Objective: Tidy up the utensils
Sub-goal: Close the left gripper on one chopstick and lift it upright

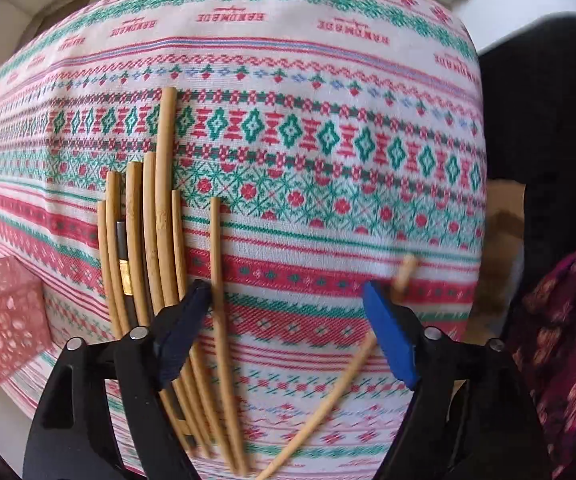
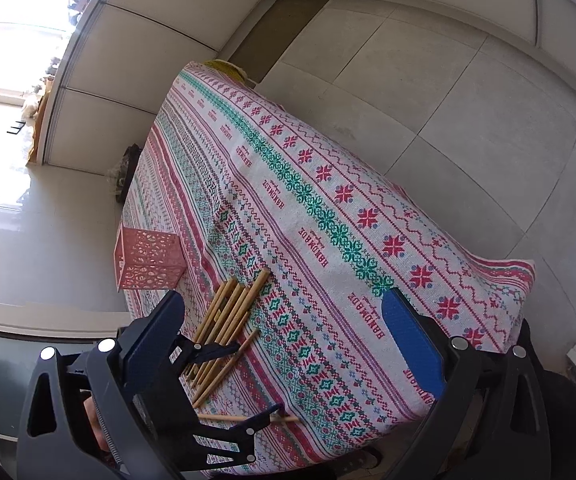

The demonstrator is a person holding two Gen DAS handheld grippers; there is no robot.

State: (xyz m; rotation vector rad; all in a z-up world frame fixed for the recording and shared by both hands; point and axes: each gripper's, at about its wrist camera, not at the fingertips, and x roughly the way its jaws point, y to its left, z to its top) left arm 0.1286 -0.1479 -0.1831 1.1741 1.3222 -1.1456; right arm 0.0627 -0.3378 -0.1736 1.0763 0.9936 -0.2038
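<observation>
Several bamboo chopsticks (image 1: 156, 232) lie side by side on the patterned tablecloth (image 1: 327, 160), with one dark utensil with a gold band (image 1: 126, 268) among them. One chopstick (image 1: 218, 280) lies a little apart to their right. Another loose chopstick (image 1: 327, 404) lies slanted under my left gripper's right finger and looks blurred. My left gripper (image 1: 288, 292) is open and empty, low over the sticks. My right gripper (image 2: 284, 308) is open and empty, higher up; in its view I see the chopstick bundle (image 2: 228, 320), the loose chopstick (image 2: 248, 418) and the left gripper (image 2: 224, 384).
A pink perforated holder (image 2: 148, 260) stands at the table's left edge; it also shows in the left wrist view (image 1: 4, 312). The cloth hangs over the table edges. A tiled floor (image 2: 447, 80) surrounds the table. Dark floral fabric (image 1: 567, 360) is at the right.
</observation>
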